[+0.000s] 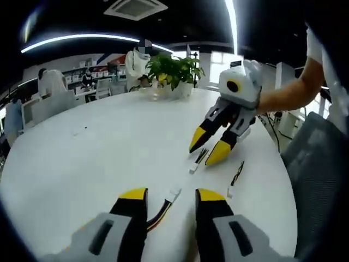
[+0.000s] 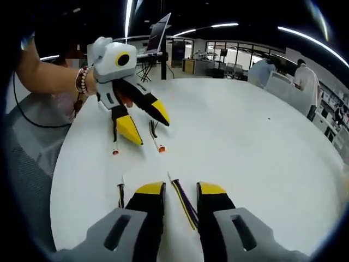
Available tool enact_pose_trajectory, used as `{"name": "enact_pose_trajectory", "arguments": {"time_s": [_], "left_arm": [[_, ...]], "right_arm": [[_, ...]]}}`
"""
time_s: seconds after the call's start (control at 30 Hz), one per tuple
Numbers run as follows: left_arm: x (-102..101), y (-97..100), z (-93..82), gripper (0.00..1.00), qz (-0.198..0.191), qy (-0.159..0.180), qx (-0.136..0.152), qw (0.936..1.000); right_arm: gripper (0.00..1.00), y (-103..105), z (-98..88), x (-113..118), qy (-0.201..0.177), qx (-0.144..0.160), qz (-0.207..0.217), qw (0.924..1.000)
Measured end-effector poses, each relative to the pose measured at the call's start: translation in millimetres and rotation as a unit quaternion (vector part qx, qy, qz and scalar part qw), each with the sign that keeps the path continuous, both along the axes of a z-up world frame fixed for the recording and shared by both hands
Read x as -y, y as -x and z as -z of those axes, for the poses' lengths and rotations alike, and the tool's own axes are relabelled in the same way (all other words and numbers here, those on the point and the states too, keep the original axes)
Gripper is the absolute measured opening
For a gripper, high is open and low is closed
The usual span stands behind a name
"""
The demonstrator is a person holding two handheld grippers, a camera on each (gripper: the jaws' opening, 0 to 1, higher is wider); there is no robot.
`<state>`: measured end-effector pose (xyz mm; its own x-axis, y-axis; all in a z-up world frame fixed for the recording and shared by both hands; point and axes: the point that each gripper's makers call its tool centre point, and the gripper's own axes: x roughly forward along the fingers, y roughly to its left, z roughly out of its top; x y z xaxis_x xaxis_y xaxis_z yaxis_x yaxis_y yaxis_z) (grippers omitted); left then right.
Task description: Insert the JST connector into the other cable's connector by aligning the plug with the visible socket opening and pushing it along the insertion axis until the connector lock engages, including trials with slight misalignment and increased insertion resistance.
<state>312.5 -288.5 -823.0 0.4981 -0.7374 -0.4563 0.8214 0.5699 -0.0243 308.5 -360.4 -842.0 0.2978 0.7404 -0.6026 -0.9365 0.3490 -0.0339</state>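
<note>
- Left gripper [image 1: 171,194] jaws apart over the white table [image 1: 98,147]; a cable [image 1: 161,208] with a white plug [image 1: 174,192] lies between them, apparently untouched
- Right gripper [image 2: 181,189] jaws apart, a second cable [image 2: 184,203] lying between them
- A third short cable [image 1: 236,176] lies just beside, on the table
- Potted plant [image 1: 173,71] at the far edge

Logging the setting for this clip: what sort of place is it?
Probably an open-plan office: a large round white table, a potted plant, ceiling strip lights, and people at desks with shelving behind.
</note>
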Motion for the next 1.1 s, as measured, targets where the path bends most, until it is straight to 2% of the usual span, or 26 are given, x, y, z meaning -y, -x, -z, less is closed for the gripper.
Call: {"name": "enact_pose_trajectory", "arguments": {"time_s": [0.1,0.17,0.3,0.4,0.67,0.87,0.93,1.1], "left_arm": [[1.2,2.7,4.5,0.23,0.011,0.0,-0.006,0.9999],[1.6,4.1,9.7,0.23,0.037,-0.014,-0.002,0.9992],[-2.1,-1.6,9.8,0.22,0.037,-0.003,-0.006,0.9993],[-3.6,-3.9,11.5,0.21,0.038,0.001,-0.013,0.9992],[-1.6,-4.5,13.2,0.13,0.059,0.017,-0.021,0.9979],[0.8,-2.2,21.5,0.08,0.073,0.002,-0.02,0.9971],[1.9,-3.8,21.0,0.06,0.072,0.008,-0.023,0.9971],[1.0,-1.4,19.3,0.02,0.08,-0.001,-0.019,0.9966]], "right_arm": [[0.18,2.5,2.1,-4.5,0.0,0.003,-0.018,0.9998],[0.17,3.0,3.7,-5.5,-0.001,0.002,-0.026,0.9997],[0.15,4.5,6.0,-5.7,-0.003,0.007,-0.043,0.999],[0.15,3.5,4.6,-8.2,-0.019,0.003,-0.053,0.9984],[0.11,2.3,8.4,-9.8,-0.027,0.0,-0.064,0.9976],[0.05,1.7,6.8,-10.8,-0.03,0.004,-0.067,0.9973],[0.05,2.2,6.8,-10.5,-0.029,0.005,-0.069,0.9972],[0.05,4.6,3.4,-9.5,-0.028,0.011,-0.074,0.9968]]}}
